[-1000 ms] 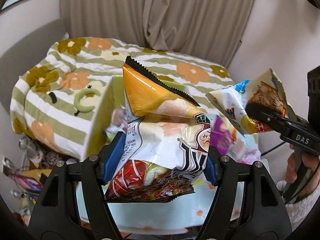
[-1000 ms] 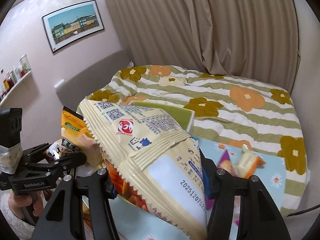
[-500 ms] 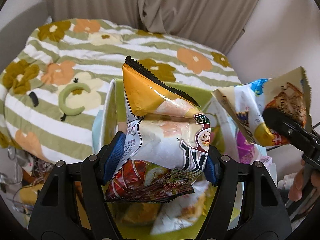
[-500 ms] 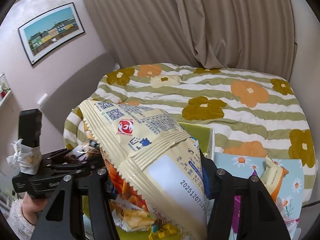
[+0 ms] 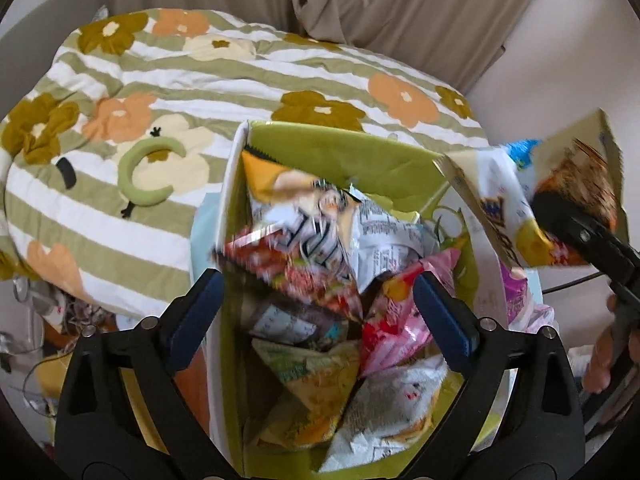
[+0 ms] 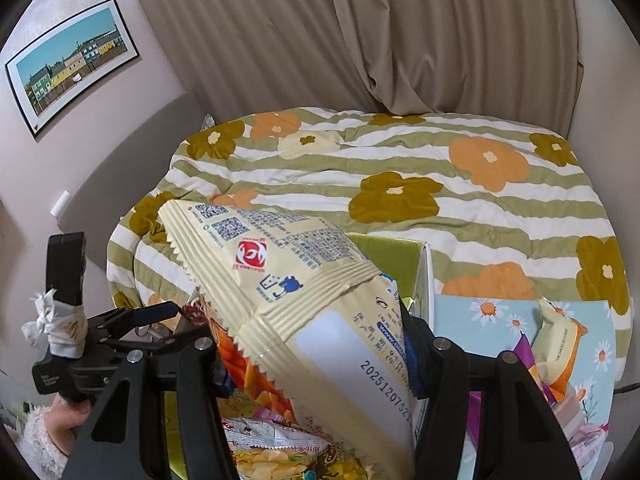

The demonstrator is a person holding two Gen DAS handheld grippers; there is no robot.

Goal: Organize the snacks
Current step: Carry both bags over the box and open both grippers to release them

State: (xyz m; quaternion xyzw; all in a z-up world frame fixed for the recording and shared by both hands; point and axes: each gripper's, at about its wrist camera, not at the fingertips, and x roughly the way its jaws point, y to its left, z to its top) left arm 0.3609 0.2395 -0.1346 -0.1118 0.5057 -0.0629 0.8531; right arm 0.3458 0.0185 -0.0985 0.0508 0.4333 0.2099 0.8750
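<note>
An orange-and-white chip bag (image 5: 304, 216) drops, blurred, into the green box (image 5: 360, 160) onto several snack packs. My left gripper (image 5: 316, 280) hangs over the box with its jaws opening wide; the bag is free of the blue pads (image 5: 200, 304). My right gripper (image 6: 316, 360) is shut on a cream snack bag (image 6: 304, 300), held tilted above the box's right side. The left wrist view shows that bag (image 5: 520, 200) at the right. In the right wrist view the left gripper (image 6: 176, 322) is at the left, a hand (image 6: 60, 420) on its handle.
The box stands against a bed with a striped flowered quilt (image 6: 400, 168). To its right a blue daisy-print cloth (image 6: 500, 312) carries several loose snack packs (image 6: 560, 332). Beige curtains (image 6: 360, 40) hang behind, and clutter (image 5: 32, 320) lies low on the left.
The left gripper let go of the orange-and-white chip bag, which fell into the box. Both grippers moved in over the box and tilted downward. The right still holds its bag.
</note>
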